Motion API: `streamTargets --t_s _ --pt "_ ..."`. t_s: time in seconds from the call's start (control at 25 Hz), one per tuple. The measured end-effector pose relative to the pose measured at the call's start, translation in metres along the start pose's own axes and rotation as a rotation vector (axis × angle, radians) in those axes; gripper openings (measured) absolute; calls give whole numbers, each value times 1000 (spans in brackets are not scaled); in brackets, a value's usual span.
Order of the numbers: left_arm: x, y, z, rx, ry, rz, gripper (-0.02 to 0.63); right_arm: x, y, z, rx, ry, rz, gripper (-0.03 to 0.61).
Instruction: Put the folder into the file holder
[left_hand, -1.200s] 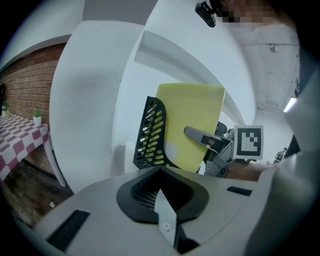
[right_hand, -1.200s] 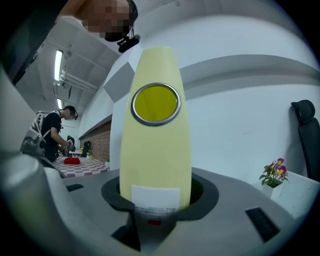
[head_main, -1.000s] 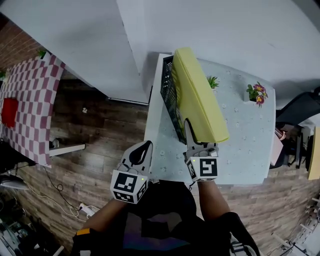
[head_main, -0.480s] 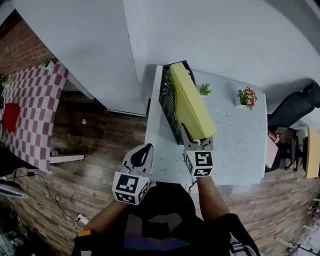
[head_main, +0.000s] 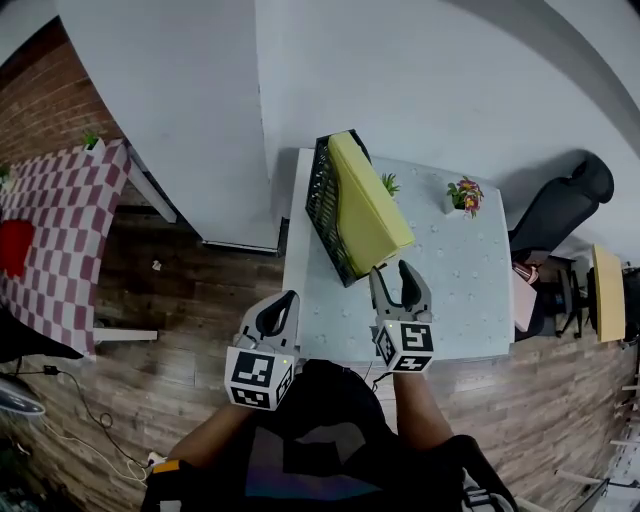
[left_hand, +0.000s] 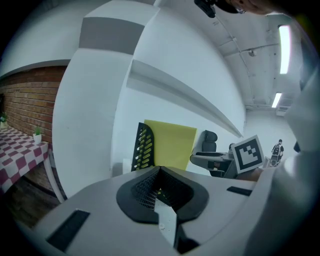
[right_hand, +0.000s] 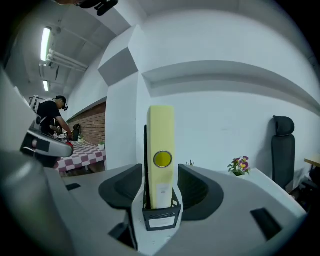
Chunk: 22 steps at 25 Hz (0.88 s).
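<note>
The folder stands in the file holder, its long axis running straight away from the right tongs, which are opening just clear of it, while the left tongs sit farther off, clenched on nothing.

The pale speckled table carries a black file holder at its ten o'clock corner (mesh-sided, upright), a small green plant near twelve, and a flowering pot toward one.

Potted flowers, black chair, checkered table
</note>
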<state>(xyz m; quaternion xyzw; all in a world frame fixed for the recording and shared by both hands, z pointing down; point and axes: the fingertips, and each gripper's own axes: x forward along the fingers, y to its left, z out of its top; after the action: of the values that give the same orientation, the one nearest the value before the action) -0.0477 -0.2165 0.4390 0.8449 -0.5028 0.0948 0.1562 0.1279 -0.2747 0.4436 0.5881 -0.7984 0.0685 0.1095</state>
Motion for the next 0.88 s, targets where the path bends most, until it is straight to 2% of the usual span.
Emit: streamTargets --t_s 0.2,0.56,0.68,0.88 --pt "-25 -8 -7 24 -16 -10 5 -42 26 6 31 -23 -3 229" --pt "-72 -19 -26 50 -32 -8 5 -100 89 11 60 -42 36 118" --pt "-83 -24 -33 47 -33 -9 5 -115 104 4 60 -17 41 69" --pt "-94 -35 -37 43 -46 -13 5 -127 116 -3 34 23 76 37"
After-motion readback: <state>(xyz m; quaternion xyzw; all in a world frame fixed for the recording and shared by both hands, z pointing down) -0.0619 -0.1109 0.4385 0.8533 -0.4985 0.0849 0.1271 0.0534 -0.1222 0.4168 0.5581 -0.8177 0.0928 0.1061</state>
